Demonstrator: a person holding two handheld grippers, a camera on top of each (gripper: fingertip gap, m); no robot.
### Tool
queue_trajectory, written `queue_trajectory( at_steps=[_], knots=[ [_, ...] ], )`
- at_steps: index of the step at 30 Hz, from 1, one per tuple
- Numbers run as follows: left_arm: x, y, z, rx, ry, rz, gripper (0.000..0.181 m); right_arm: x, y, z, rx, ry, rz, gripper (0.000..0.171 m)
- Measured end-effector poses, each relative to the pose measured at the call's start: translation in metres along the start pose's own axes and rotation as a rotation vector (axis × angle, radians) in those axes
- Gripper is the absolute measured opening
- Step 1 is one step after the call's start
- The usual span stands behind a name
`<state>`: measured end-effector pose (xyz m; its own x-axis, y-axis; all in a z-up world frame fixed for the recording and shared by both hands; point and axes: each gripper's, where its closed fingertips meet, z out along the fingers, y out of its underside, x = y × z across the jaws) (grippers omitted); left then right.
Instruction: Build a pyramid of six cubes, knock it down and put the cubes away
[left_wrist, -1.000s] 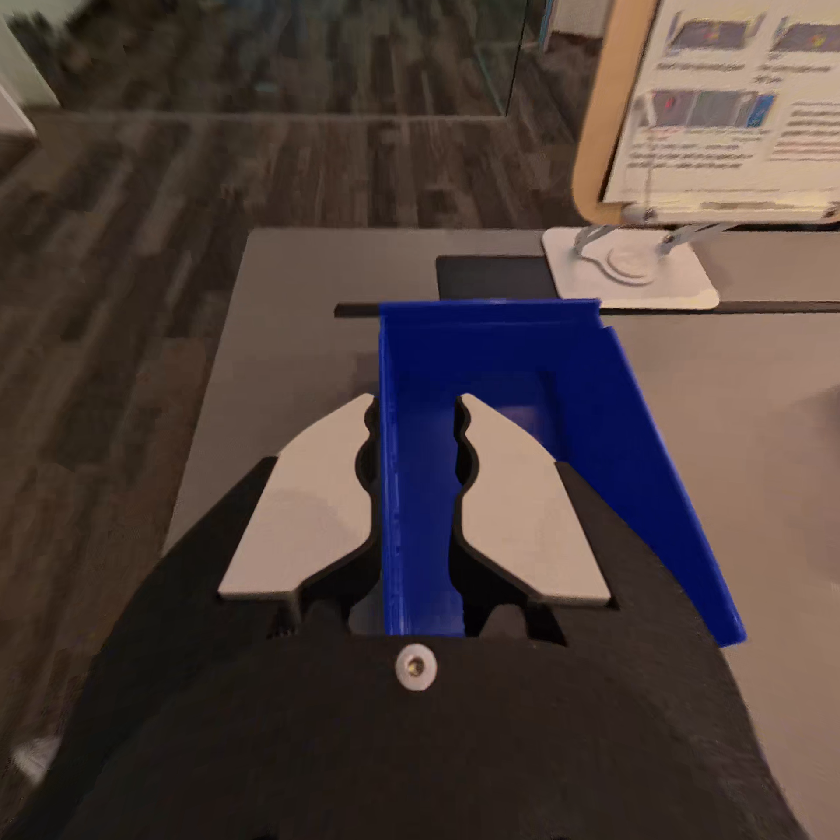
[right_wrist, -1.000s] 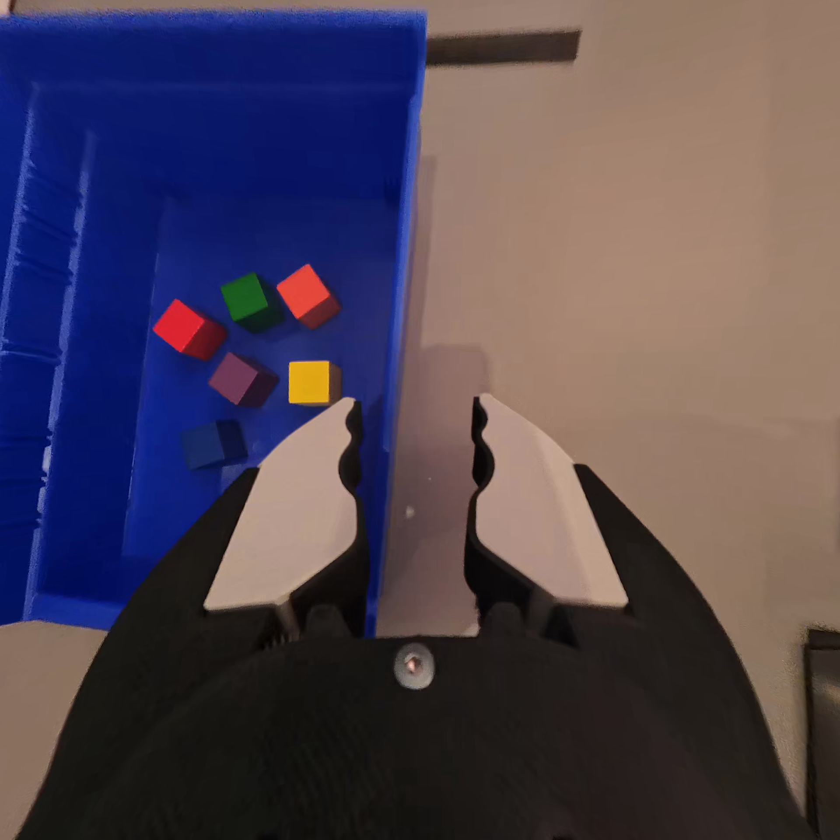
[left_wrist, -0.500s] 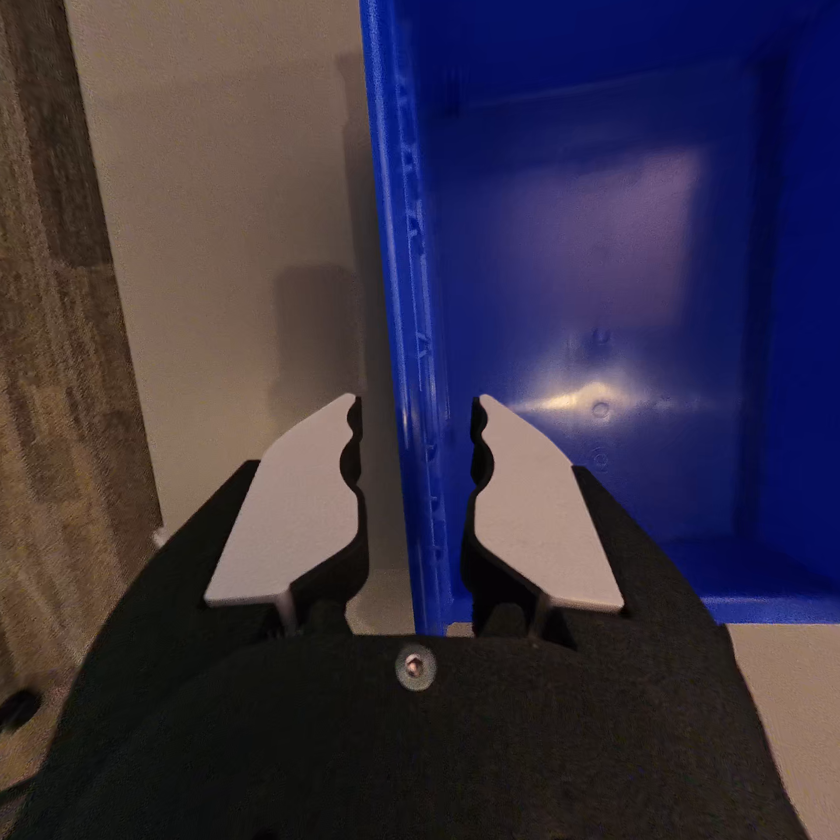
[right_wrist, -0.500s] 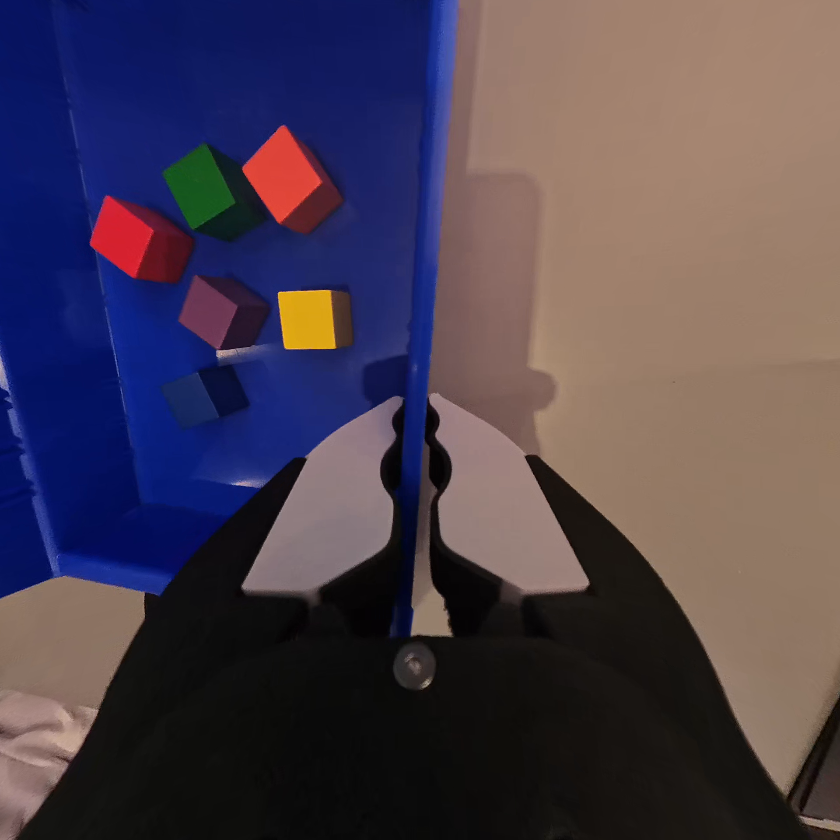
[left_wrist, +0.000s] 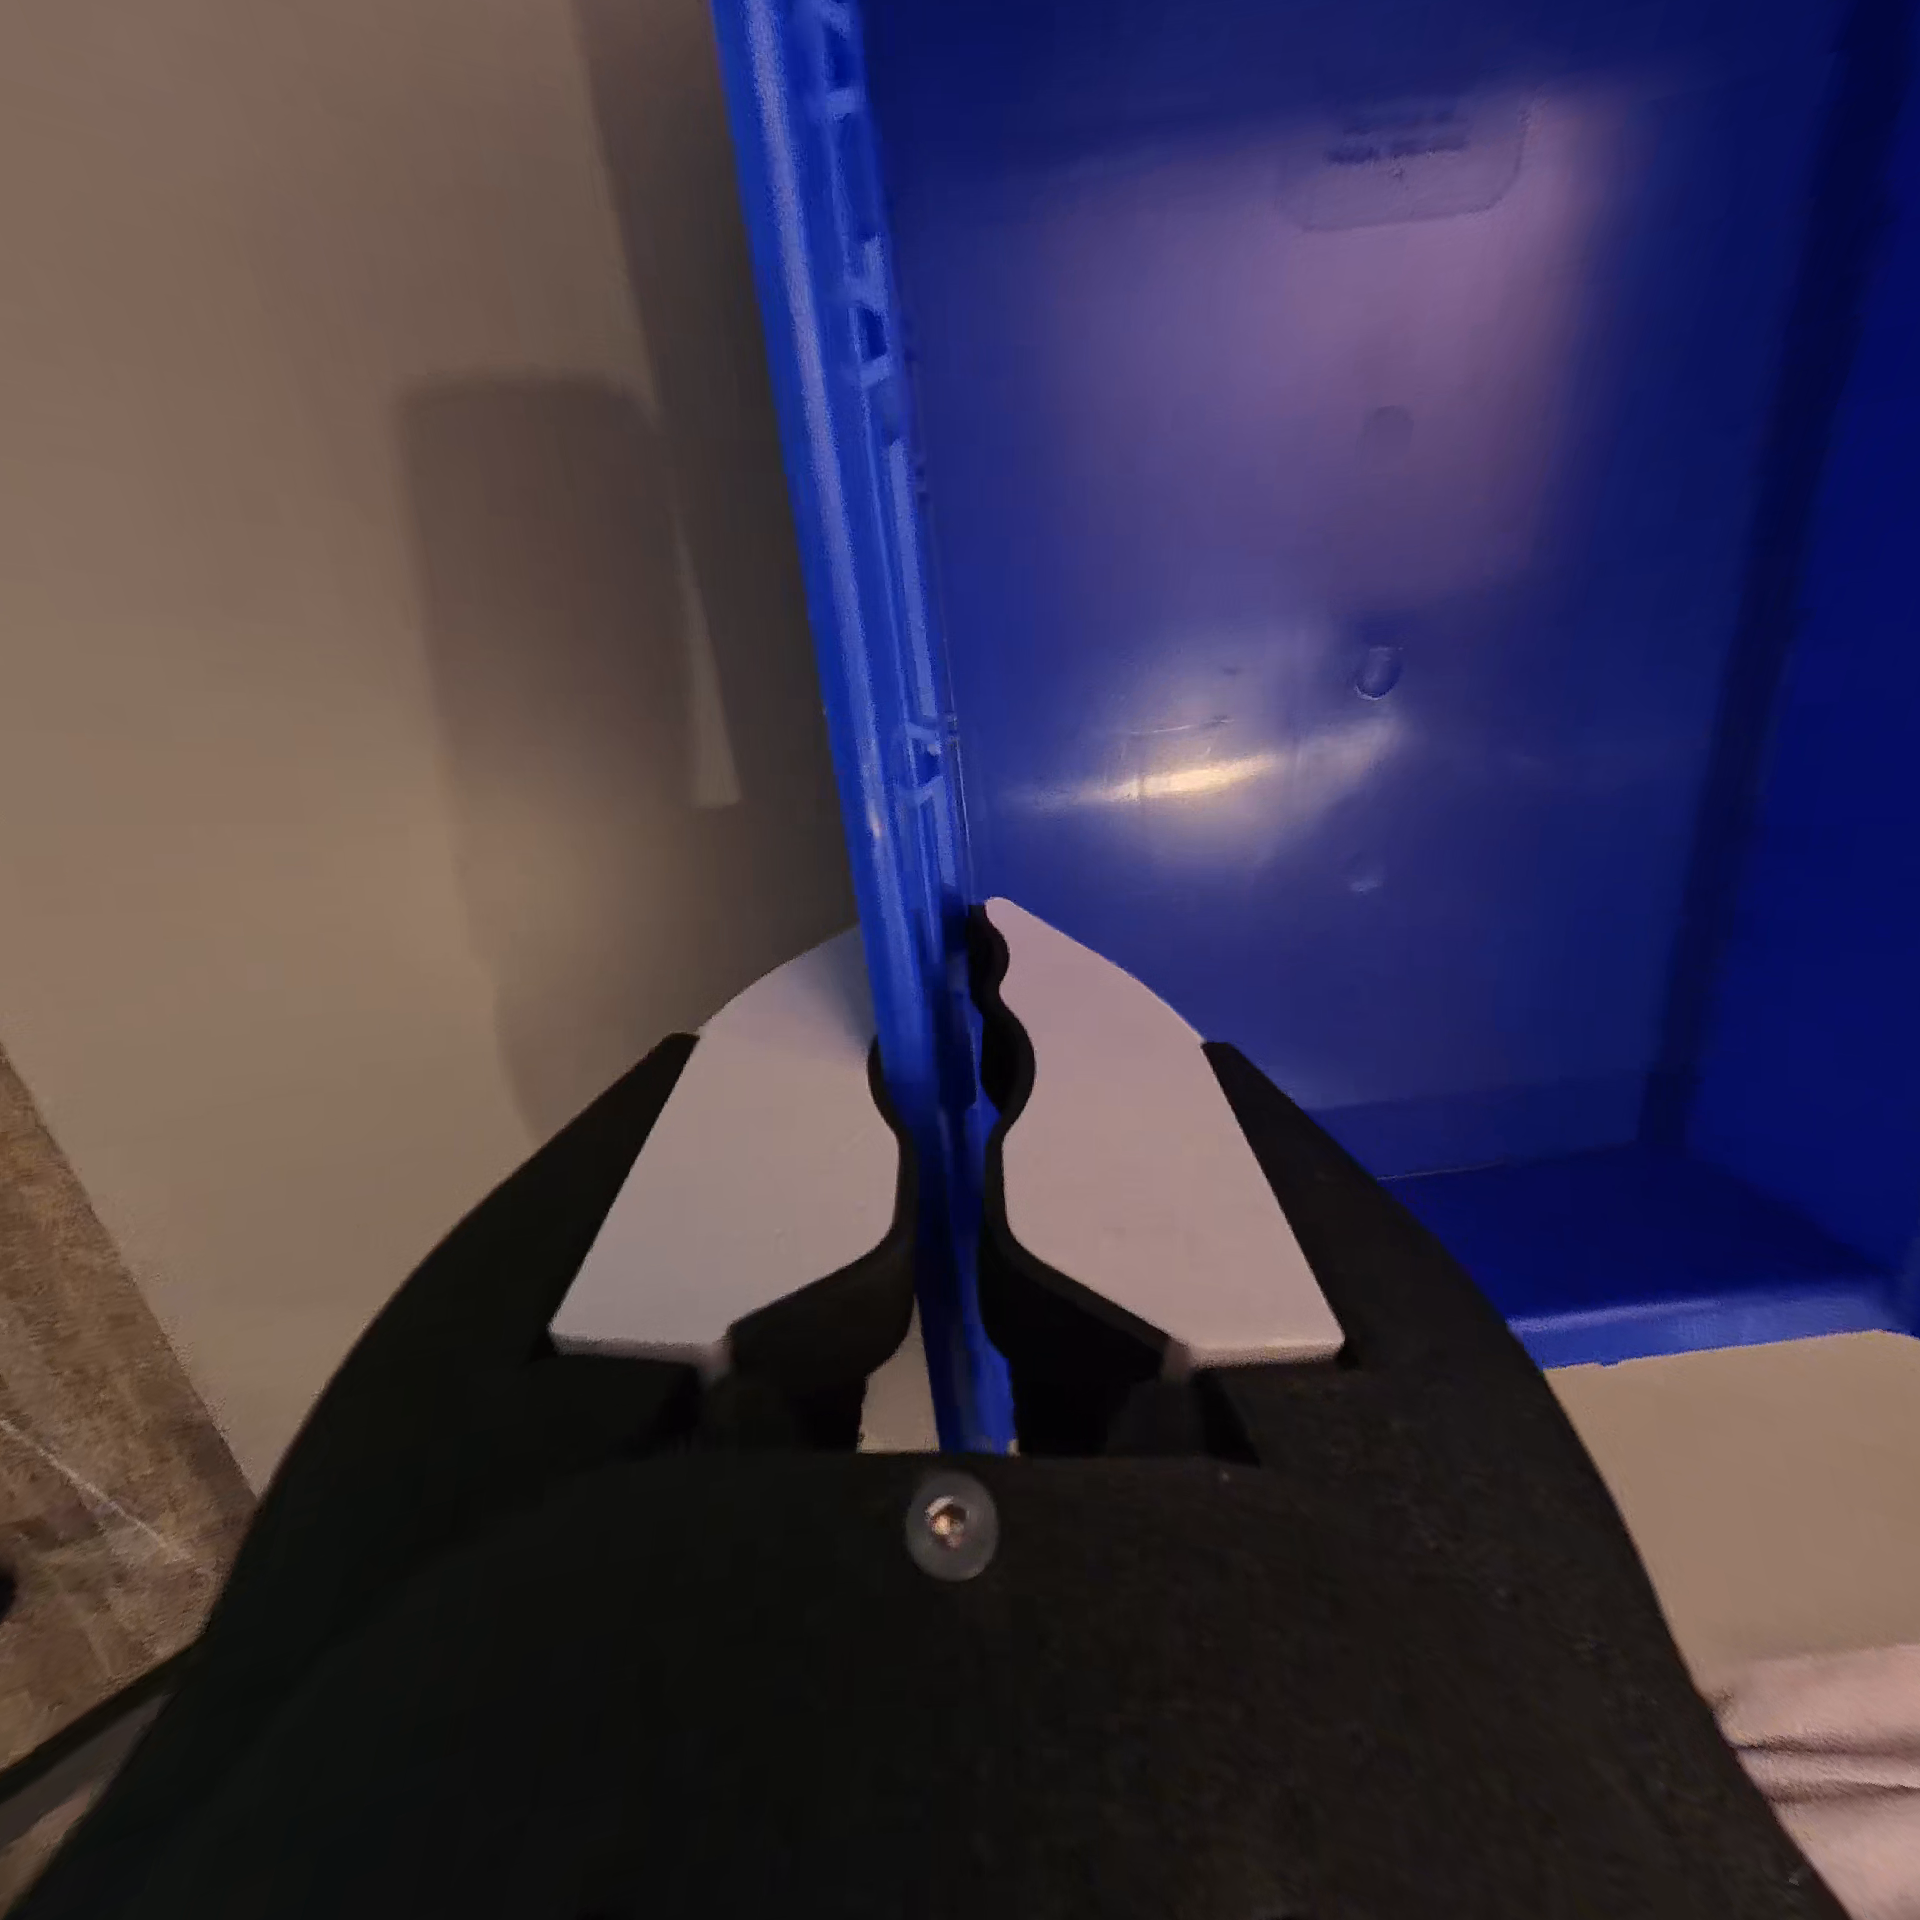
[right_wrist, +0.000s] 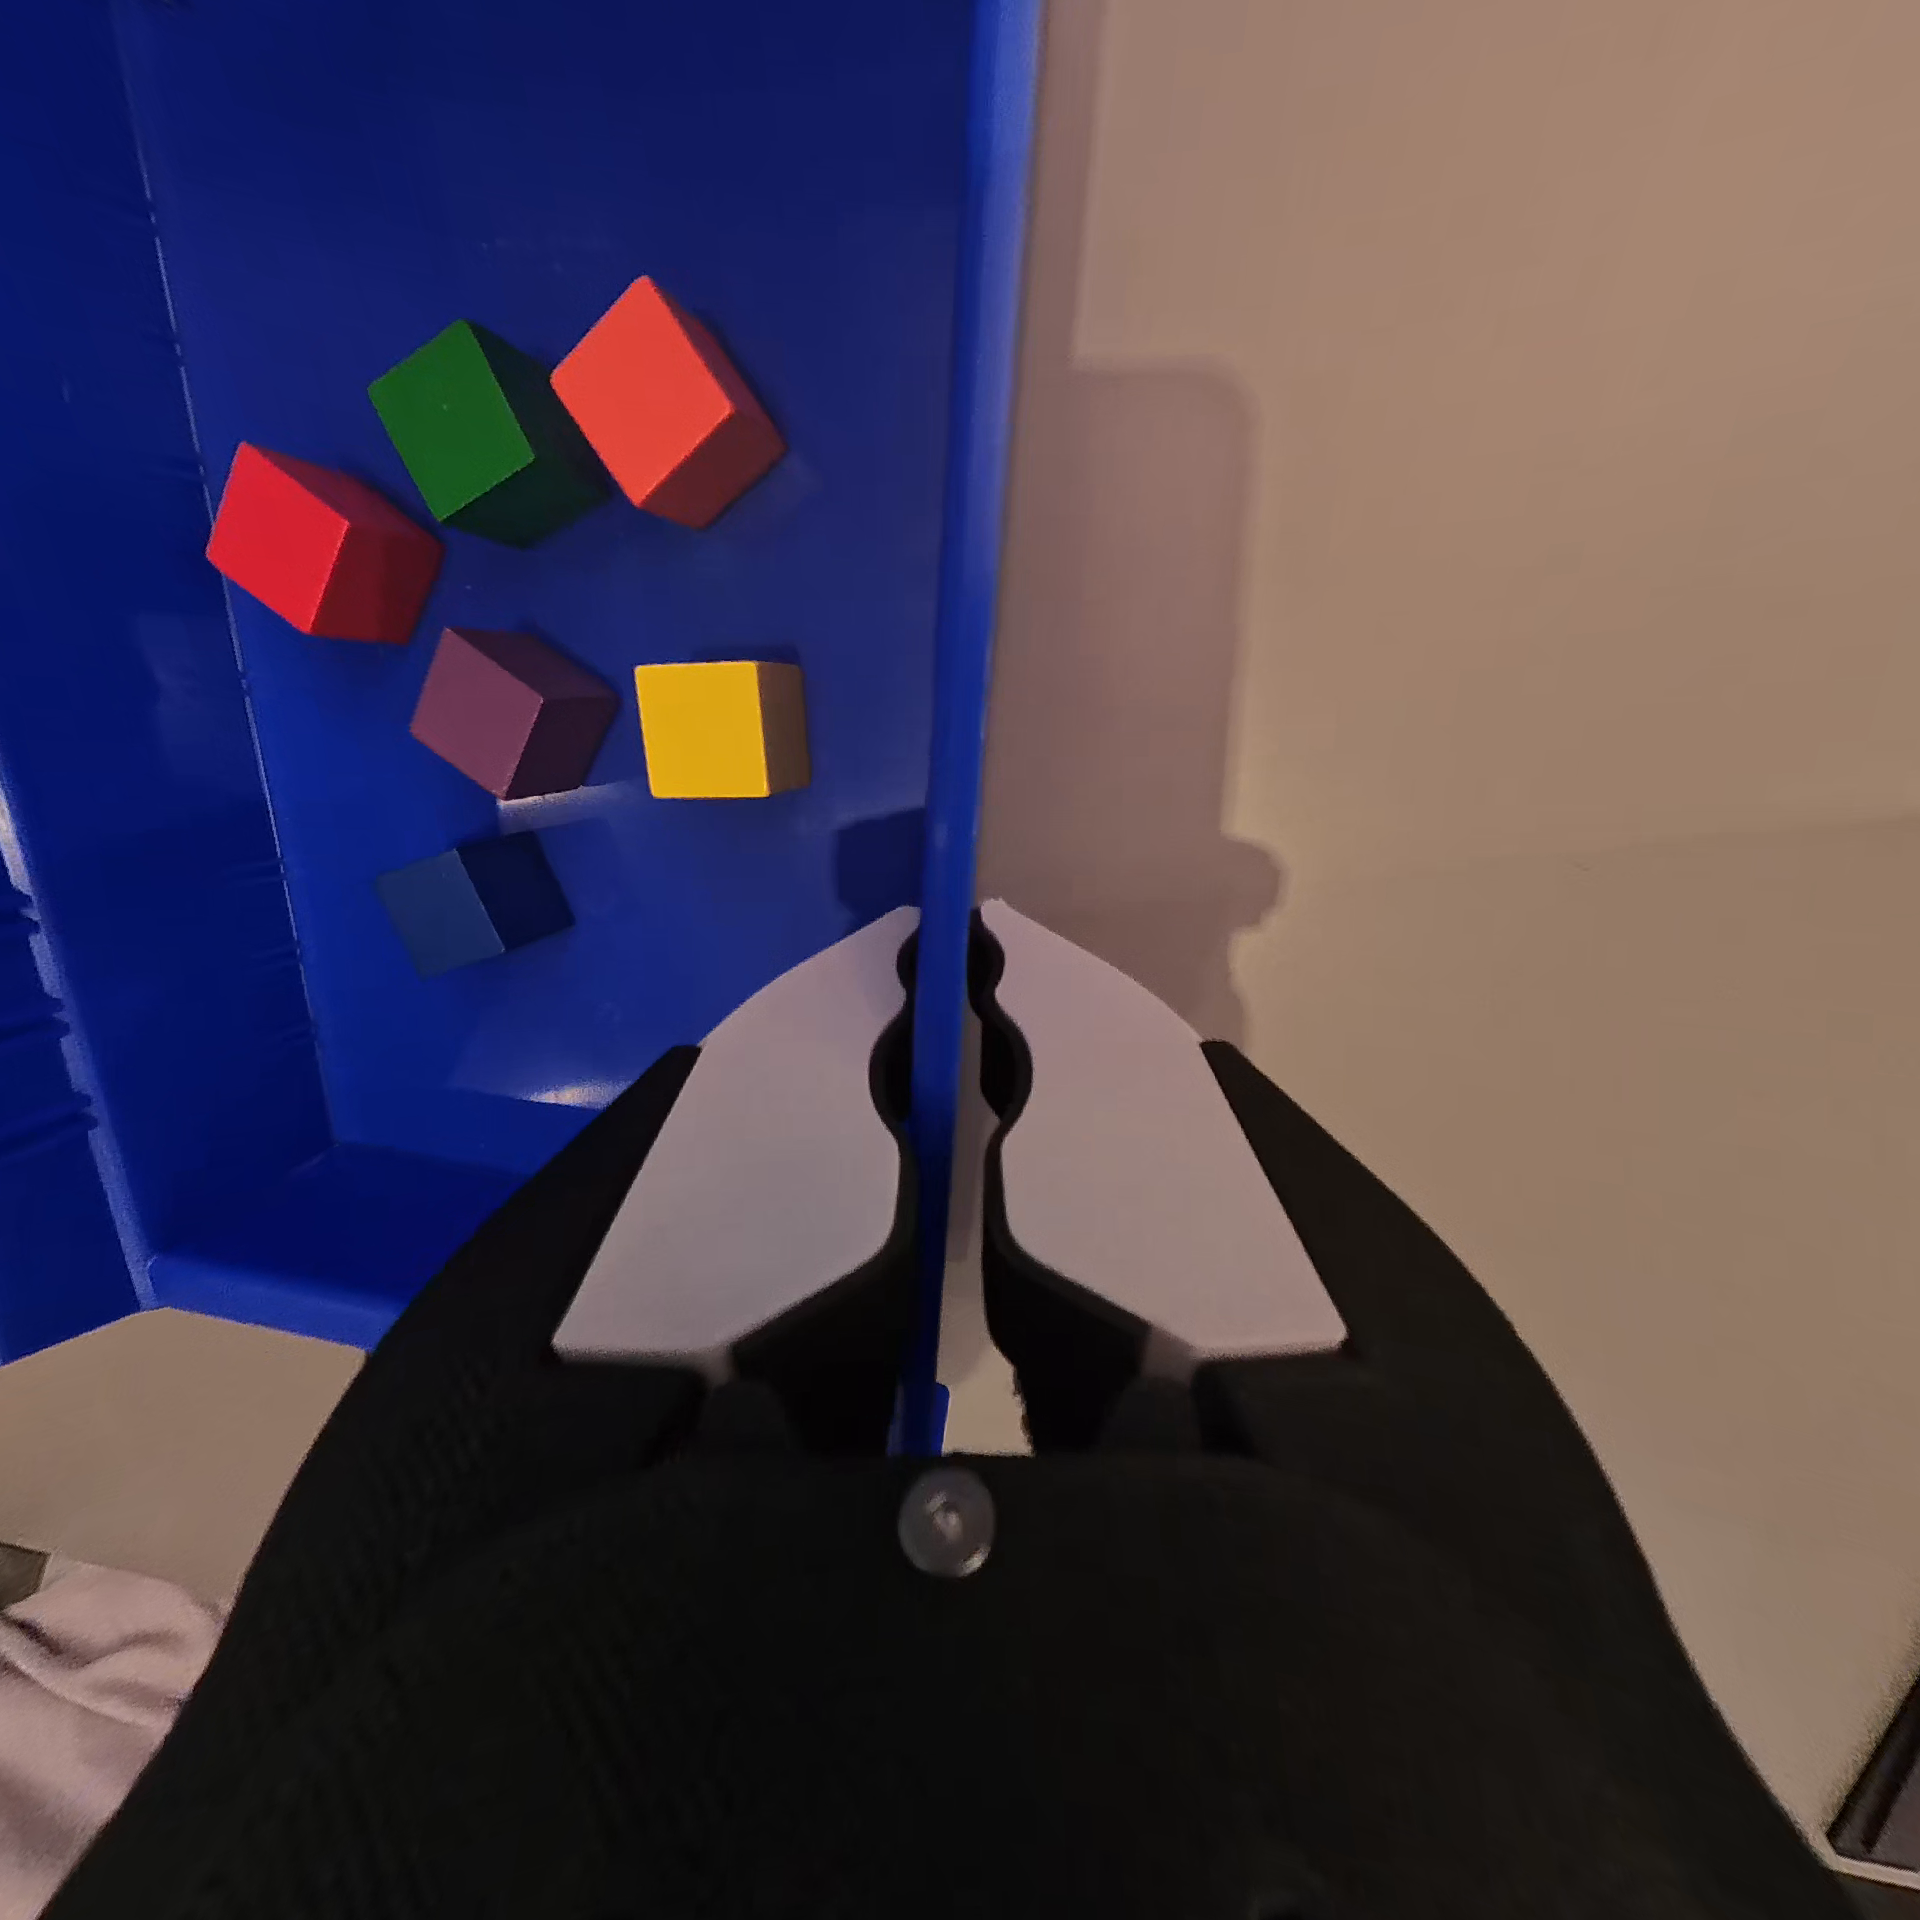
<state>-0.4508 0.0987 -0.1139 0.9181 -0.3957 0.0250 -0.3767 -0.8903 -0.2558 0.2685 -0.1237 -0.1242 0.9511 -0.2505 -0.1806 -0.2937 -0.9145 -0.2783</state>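
Tools both clenched: left tool pinches the left wall of the blue bin, right tool its right wall. Six cubes lie loose on the bin floor; none on the worktop. Judged stage: start or finish, cannot tell. Next move calls for an even two-sided lift or tip.

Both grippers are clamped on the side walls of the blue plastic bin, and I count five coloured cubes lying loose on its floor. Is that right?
Not quite: six cubes, not five. The right wrist view shows the red cube, green cube, orange cube, purple cube, yellow cube and dark blue cube. The left gripper and right gripper are indeed clamped on the blue plastic bin walls.
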Motion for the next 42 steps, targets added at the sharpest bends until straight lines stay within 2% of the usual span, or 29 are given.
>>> queue_trajectory(
  at_steps=[3, 10, 16, 23, 28, 30, 34, 42],
  knots=[
    [0.027, -0.006, 0.002, -0.035, 0.002, 0.056, 0.008, -0.006, 0.000, 0.002, -0.019, -0.007, -0.008, 0.009],
    [0.123, -0.023, 0.011, -0.074, -0.001, 0.255, 0.013, -0.029, 0.001, 0.006, -0.075, -0.018, -0.076, 0.010],
    [0.182, -0.026, 0.015, -0.060, -0.109, 0.443, 0.027, -0.056, 0.001, 0.011, -0.137, -0.020, -0.157, 0.011],
    [0.219, -0.020, 0.016, -0.051, -0.227, 0.564, 0.046, -0.076, 0.005, 0.013, -0.207, 0.037, -0.256, 0.015],
    [0.248, -0.007, 0.014, -0.071, -0.173, 0.623, 0.056, -0.092, 0.016, 0.011, -0.246, -0.049, -0.264, 0.021],
    [0.253, -0.004, 0.014, -0.076, -0.172, 0.633, 0.057, -0.086, 0.010, 0.010, -0.219, -0.017, -0.246, 0.016],
    [0.263, 0.003, 0.012, -0.088, -0.149, 0.643, 0.061, -0.082, -0.022, 0.009, -0.064, -0.014, -0.134, 0.022],
    [0.288, 0.016, 0.009, -0.109, -0.018, 0.688, 0.072, -0.063, -0.026, 0.016, -0.085, 0.108, -0.097, 0.025]
  ],
)
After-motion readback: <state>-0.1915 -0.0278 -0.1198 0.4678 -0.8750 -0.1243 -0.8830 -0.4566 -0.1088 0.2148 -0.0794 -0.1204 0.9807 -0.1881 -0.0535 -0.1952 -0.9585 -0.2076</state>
